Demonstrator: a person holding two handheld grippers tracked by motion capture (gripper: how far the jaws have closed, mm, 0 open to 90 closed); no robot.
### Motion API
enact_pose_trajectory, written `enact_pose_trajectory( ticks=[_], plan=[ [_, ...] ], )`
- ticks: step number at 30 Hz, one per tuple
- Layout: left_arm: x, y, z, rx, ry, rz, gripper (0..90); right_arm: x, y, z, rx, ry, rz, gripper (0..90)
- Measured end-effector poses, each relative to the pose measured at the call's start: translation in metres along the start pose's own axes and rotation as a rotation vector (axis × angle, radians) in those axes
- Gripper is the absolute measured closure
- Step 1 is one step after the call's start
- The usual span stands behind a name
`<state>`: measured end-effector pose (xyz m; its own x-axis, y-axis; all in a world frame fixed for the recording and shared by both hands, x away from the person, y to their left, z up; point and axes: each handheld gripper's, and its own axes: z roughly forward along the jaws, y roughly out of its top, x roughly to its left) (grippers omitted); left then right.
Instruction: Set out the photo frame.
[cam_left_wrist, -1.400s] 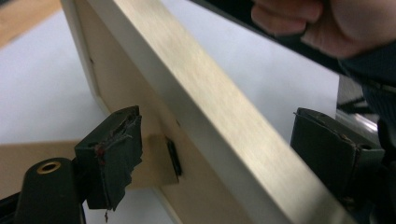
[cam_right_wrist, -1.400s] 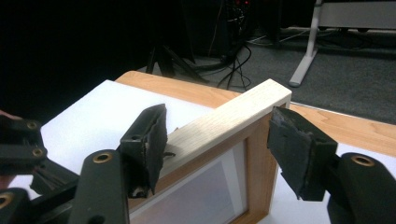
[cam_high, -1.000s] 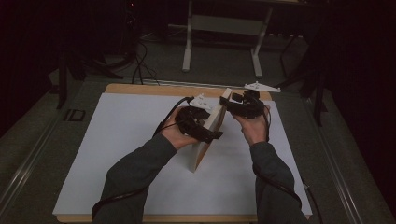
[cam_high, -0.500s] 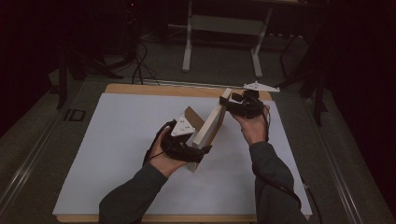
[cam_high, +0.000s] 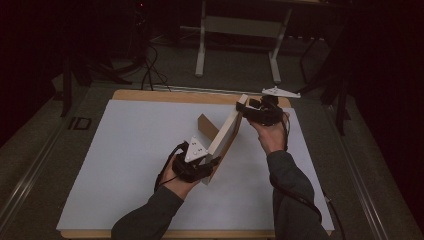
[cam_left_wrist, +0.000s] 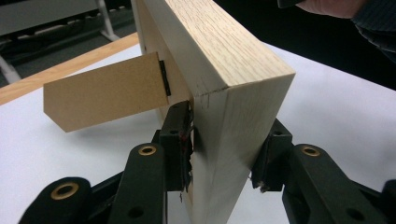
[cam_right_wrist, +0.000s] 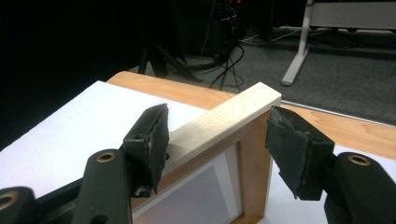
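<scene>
A light wooden picture frame (cam_high: 227, 135) stands tilted on its edge above the white sheet (cam_high: 125, 150), with its brown cardboard stand flap (cam_high: 206, 127) swung out to the left. My left gripper (cam_high: 205, 167) is shut on the frame's near lower corner; in the left gripper view the pads (cam_left_wrist: 180, 135) press both faces of the frame (cam_left_wrist: 233, 93) beside the flap (cam_left_wrist: 105, 95). My right gripper (cam_high: 247, 111) is at the frame's far top corner. In the right gripper view its jaws (cam_right_wrist: 217, 140) stand wide apart around the top rail (cam_right_wrist: 219, 123), so it is open.
The white sheet covers a wooden table whose bare edge (cam_high: 150, 95) runs along the far side. Beyond it are a white desk leg frame (cam_high: 202, 45), cables on the dark floor (cam_high: 150, 70) and dark stands at both sides.
My left gripper has slid down the frame toward the person and now grips its near lower corner. The frame's flap has swung into view. The right gripper has stayed at the top corner.
</scene>
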<state>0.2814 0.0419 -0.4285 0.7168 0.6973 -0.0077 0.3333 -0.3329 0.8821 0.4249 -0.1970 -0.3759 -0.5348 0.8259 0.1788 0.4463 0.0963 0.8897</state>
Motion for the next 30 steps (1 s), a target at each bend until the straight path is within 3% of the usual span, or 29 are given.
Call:
enact_pose_trajectory(
  ticks=[9, 11, 17, 21, 30],
  plan=[
    [-0.003, -0.002, -0.001, -0.010, 0.065, -0.020, 68.0, 0.001, 0.003, 0.003, 0.010, -0.002, -0.004, 38.8],
    [-0.001, -0.002, -0.002, -0.004, 0.063, -0.018, 68.8, 0.000, 0.003, 0.002, 0.009, -0.003, -0.009, 38.8],
    [0.009, -0.001, -0.005, 0.010, 0.047, -0.033, 69.4, -0.006, -0.001, -0.005, -0.002, 0.002, -0.007, 39.5],
    [0.019, -0.003, -0.008, 0.012, 0.028, -0.058, 69.6, -0.014, -0.010, -0.005, 0.031, -0.011, -0.018, 41.2],
    [0.038, -0.006, -0.017, 0.026, -0.043, -0.026, 69.9, -0.023, -0.024, -0.004, 0.072, 0.018, -0.063, 48.9]
  ],
)
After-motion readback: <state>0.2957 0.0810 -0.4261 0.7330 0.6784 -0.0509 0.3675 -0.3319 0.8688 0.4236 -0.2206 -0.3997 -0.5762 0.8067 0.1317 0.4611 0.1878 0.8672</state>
